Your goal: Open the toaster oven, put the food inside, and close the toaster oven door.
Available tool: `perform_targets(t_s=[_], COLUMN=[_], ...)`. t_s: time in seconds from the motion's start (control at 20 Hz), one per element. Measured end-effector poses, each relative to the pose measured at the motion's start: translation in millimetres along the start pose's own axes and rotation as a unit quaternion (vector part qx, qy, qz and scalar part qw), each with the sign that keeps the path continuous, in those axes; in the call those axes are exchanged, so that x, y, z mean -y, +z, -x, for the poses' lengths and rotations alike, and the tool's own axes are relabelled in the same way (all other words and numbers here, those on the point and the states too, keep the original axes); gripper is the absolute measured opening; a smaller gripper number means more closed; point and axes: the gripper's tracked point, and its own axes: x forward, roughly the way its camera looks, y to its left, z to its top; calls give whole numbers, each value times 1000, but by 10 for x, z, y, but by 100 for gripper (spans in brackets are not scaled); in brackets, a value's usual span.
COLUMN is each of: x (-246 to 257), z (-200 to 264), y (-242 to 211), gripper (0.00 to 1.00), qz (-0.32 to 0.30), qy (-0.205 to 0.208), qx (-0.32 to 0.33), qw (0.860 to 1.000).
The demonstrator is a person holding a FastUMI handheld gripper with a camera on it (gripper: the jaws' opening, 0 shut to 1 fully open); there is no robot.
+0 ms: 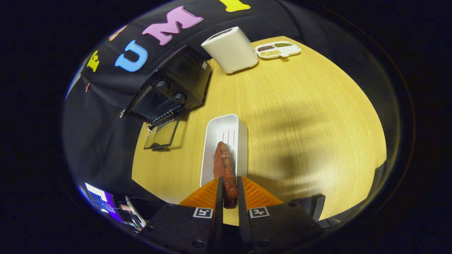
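Note:
My gripper (229, 188) is shut on a long reddish-brown piece of food, a sausage-like strip (224, 165), held between both fingers and pointing forward. The strip hangs over a white rectangular tray (226, 132) that lies on the wooden table just ahead of the fingers. Beyond the tray and to the left stands the black toaster oven (176, 84), with two knobs on its front. Its glass door (163, 133) is folded down open onto the table, and the rack inside shows.
A white box-shaped appliance (231, 49) stands at the back of the wooden table (300, 123), with a white divided dish (278, 49) of dark and green bits beside it. The table's left edge runs close to the oven door.

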Motion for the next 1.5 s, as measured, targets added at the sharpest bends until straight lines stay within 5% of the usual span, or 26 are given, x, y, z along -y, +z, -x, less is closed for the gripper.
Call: perform_targets(t_s=[0.5,0.9,1.5], x=[-137,-897,-2641], z=[295,628,-285], y=[256,303,181], gripper=[14,14,14], qz=[32,-6,-65], qy=[9,22,44], qx=[41,94,164], qw=[999,995,983])
